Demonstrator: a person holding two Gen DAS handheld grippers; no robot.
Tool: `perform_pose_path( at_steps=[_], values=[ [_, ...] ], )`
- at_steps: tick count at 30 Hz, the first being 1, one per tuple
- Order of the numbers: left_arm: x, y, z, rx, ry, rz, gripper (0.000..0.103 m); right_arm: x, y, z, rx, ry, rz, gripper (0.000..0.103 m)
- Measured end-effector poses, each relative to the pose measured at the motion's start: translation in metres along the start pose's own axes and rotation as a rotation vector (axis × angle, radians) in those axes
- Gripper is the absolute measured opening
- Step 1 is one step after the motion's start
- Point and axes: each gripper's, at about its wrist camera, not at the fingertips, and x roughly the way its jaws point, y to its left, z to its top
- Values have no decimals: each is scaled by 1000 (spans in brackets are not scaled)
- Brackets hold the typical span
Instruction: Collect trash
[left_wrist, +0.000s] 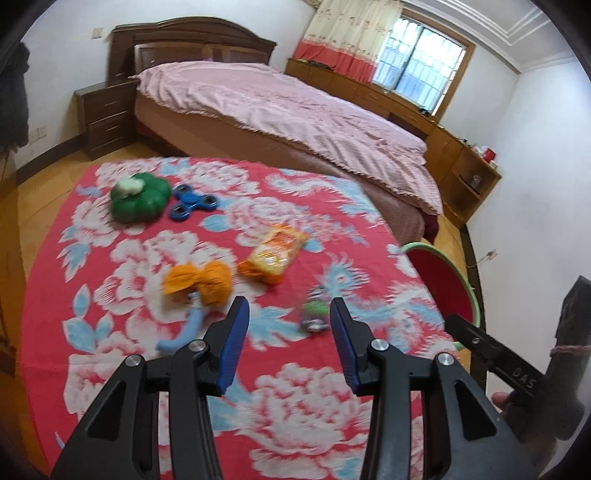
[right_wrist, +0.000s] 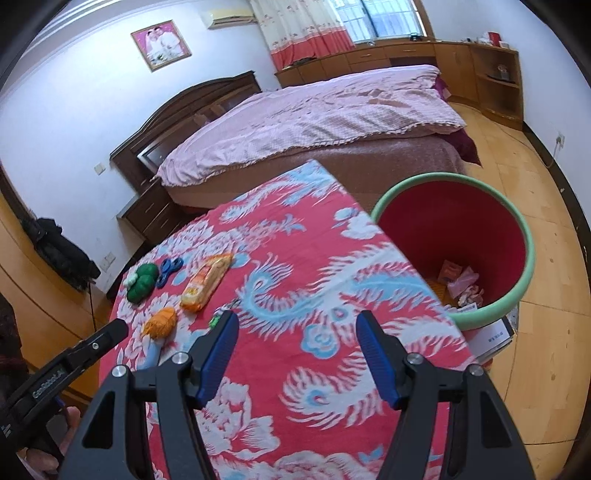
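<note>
Tablecloth (left_wrist: 295, 206): woven cloth, matt, printed red floral. Snack packet (left_wrist: 273, 254): glossy orange plastic film, crinkled. Orange wad (left_wrist: 197, 282): crumpled, looks like paper or thin cloth, matt. Green toy (left_wrist: 142, 199) and blue spinner (left_wrist: 194, 203): smooth, shiny plastic. Bin (right_wrist: 517, 229): smooth plastic, red inside, green rim. Left gripper (left_wrist: 289, 317): matt black plastic, ribbed blue pads (left_wrist: 236, 339), metal pins. Floor (right_wrist: 535, 177): glossy wood. Bedspread (left_wrist: 295, 107): soft pink cloth, ribbed.

Soft window (left_wrist: 421, 59) daylight, motion blur

An orange snack packet (left_wrist: 272, 254) lies flat beside a crumpled orange wrapper (left_wrist: 197, 282) and a small green wrapper (left_wrist: 314, 312), all left of the red bin (right_wrist: 456, 243).
</note>
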Motion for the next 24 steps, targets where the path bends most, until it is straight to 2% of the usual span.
perform_pose_path(
  at_steps=[5, 9, 19, 24],
  values=[
    [11, 23, -7, -11, 43, 63, 45, 11, 15, -6, -22, 22, 10, 69],
    [24, 36, -15, -28, 77, 73, 45, 20, 27, -10, -40, 33, 9, 69],
    [40, 52, -23, -18, 79, 115, 45, 44, 39, -14, -68, 79, -3, 69],
    [47, 57, -20, -9, 75, 162, 45, 55, 46, -14, -81, 103, 3, 69]
  ],
)
